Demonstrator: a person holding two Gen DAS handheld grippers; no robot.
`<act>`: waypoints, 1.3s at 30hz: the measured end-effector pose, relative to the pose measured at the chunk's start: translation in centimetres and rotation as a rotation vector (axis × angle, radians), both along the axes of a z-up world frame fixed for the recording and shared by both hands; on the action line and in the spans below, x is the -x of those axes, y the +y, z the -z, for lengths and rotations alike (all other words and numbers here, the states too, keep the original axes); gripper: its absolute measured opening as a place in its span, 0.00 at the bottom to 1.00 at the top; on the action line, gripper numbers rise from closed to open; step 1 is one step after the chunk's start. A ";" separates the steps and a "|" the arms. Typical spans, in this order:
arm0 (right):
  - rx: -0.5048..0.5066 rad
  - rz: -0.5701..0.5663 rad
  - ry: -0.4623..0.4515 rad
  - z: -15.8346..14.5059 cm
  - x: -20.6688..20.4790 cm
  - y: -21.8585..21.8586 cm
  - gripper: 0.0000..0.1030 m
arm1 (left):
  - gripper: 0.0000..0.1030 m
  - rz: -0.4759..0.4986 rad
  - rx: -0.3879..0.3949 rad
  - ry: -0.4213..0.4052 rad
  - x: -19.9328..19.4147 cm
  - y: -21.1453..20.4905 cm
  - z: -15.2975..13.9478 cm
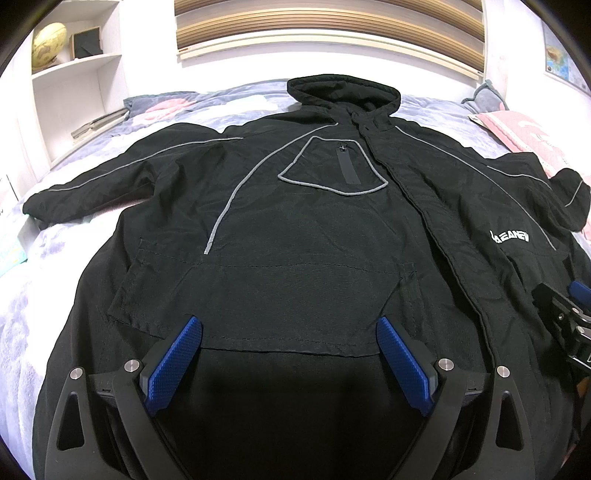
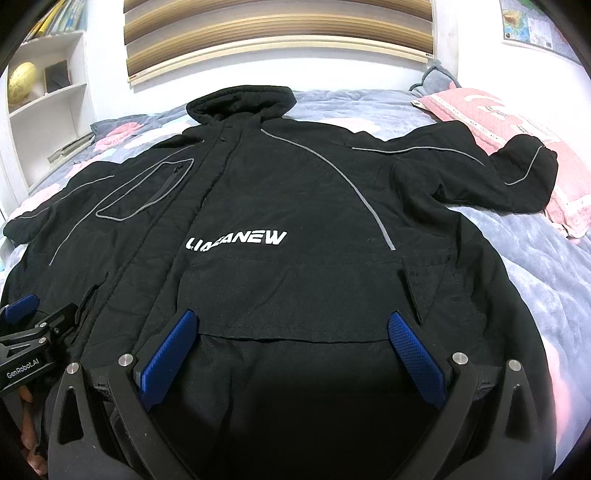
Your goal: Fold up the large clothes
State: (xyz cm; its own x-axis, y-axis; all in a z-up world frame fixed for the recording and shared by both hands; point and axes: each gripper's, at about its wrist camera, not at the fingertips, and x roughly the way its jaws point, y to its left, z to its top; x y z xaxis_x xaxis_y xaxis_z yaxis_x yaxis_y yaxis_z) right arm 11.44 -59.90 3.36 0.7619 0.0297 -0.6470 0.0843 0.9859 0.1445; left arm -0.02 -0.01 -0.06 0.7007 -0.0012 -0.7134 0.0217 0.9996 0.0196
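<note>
- A black hooded jacket [image 1: 295, 236] lies spread flat, front side up, on a bed [image 2: 546, 266] covered by a blue-grey quilt with pink patches; its hood [image 2: 240, 101] points toward the headboard wall and both sleeves reach outward.
- White lettering [image 2: 236, 242] across the chest reads roughly "LIA…ANEW"; the middle characters are creased and not legible. In the left wrist view only the end of it, "…EANEW" [image 1: 511, 237], shows.
- Grey piping outlines a zipped chest pocket [image 1: 334, 168] and runs along the shoulders and sleeves.
- The left gripper [image 1: 289, 326] hovers over the lower front of the jacket near the hem pocket seam, its blue-padded fingers [image 1: 177, 363] spread wide with nothing between them.
- The right gripper [image 2: 294, 319] hangs over the other half of the lower front, its blue fingers [image 2: 417, 356] likewise wide apart and holding nothing.
- In the right wrist view the left gripper's black body appears at the left edge, bearing the label "GenRobot.AI" [image 2: 23, 370].
- A pink pillow [image 2: 517, 129] lies at the bed's right side, with the jacket's right sleeve cuff [image 2: 532, 166] resting against it.
- A white shelf [image 1: 74, 70] on the left holds a yellowish globe [image 1: 48, 44]; a map poster [image 2: 532, 22] hangs on the right, its print too small to read.
</note>
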 end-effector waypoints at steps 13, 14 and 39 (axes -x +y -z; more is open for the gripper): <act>0.036 -0.039 0.030 -6.6 -1.7 2.2 1.00 | 0.93 -0.050 0.115 -0.146 1.5 9.2 -11.8; 0.028 -0.056 0.008 -8.2 -2.0 2.8 1.00 | 0.93 -0.076 0.151 -0.157 1.3 11.1 -12.5; -0.055 -0.226 0.062 -1.1 -14.0 13.5 1.00 | 0.89 -0.628 0.552 0.018 -16.2 43.7 -0.1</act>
State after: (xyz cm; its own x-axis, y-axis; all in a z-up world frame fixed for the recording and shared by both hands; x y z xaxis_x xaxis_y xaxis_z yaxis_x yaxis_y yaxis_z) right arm 25.40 -46.44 4.50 0.6908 0.2314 -0.6851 -0.1272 0.9715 0.1999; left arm 16.18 43.65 0.05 0.6760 0.0327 -0.7362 -0.5471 0.6916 -0.4716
